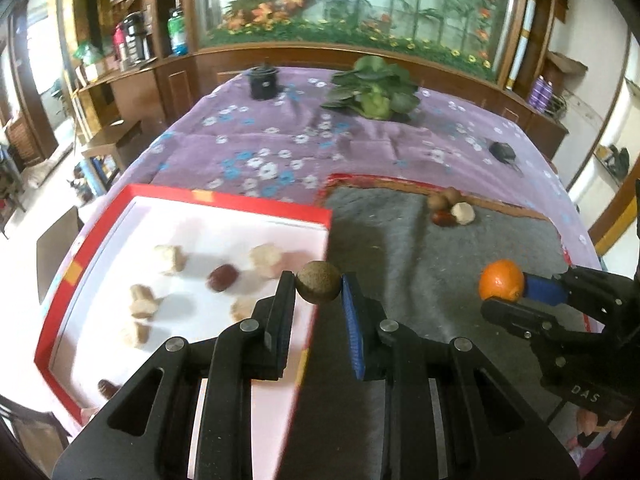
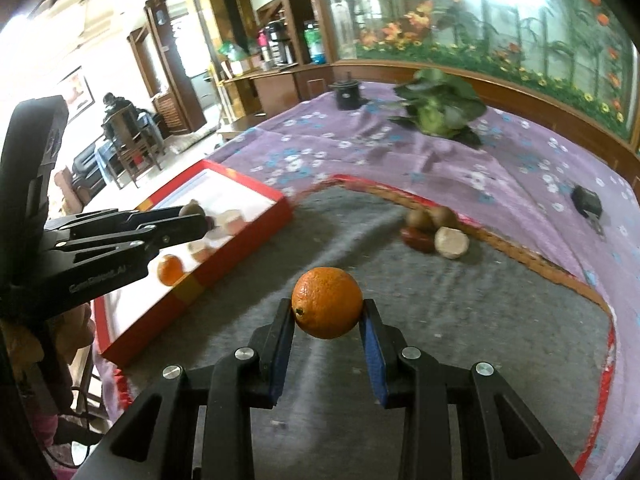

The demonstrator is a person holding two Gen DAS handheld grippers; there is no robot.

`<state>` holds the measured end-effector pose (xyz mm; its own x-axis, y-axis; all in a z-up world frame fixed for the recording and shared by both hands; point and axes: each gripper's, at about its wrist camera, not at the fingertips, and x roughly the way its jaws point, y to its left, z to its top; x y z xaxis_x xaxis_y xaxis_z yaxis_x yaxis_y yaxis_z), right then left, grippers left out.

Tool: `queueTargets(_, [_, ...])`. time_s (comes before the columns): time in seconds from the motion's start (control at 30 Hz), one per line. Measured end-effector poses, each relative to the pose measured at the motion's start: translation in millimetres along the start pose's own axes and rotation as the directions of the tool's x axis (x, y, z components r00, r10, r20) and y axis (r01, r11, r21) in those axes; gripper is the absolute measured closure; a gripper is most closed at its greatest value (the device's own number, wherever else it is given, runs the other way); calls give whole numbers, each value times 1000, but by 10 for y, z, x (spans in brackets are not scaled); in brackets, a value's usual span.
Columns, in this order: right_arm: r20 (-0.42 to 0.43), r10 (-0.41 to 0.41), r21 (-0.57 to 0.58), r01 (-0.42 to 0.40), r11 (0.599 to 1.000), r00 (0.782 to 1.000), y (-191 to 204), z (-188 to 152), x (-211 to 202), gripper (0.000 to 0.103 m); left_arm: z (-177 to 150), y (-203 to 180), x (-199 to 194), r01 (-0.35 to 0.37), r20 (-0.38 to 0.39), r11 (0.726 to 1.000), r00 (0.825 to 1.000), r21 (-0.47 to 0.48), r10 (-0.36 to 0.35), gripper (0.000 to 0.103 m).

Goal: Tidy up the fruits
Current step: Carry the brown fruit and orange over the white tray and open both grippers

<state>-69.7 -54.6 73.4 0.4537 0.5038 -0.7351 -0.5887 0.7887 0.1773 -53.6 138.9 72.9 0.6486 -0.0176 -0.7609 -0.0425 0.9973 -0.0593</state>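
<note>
My left gripper (image 1: 318,288) is shut on a round brown fruit (image 1: 319,282) and holds it above the right edge of the red box (image 1: 224,199). The box's white inside holds several pale fruit pieces (image 1: 173,259), a dark red date (image 1: 222,277) and, in the right wrist view, an orange (image 2: 170,269). My right gripper (image 2: 327,314) is shut on an orange (image 2: 327,302) above the grey mat (image 2: 460,320). It also shows in the left wrist view (image 1: 502,289). A small pile of brown fruits (image 2: 430,218), a red date and a pale piece (image 2: 451,242) lies on the mat's far side.
A purple flowered cloth (image 1: 280,148) covers the table. On it at the back stand a black pot (image 1: 263,82) and a leafy green plant (image 1: 374,88). A small black object (image 1: 503,152) lies at the right. Wooden cabinets stand behind.
</note>
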Motion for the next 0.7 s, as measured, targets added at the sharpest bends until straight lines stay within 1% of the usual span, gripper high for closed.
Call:
queueTargets(0.3, [-12, 41, -61, -42, 997, 999, 385, 152, 141, 71, -152, 517, -74, -58, -12, 994, 998, -89, 57, 80])
queueTargets(0.53, [-23, 95, -125, -97, 987, 995, 742, 296, 276, 71, -232, 1025, -128, -122, -18, 975, 993, -187, 120, 80])
queueTargets(0.7, [-50, 138, -166, -144, 975, 989, 1010, 345, 407, 71, -289, 1286, -132, -151, -27, 962, 988, -229, 149, 80])
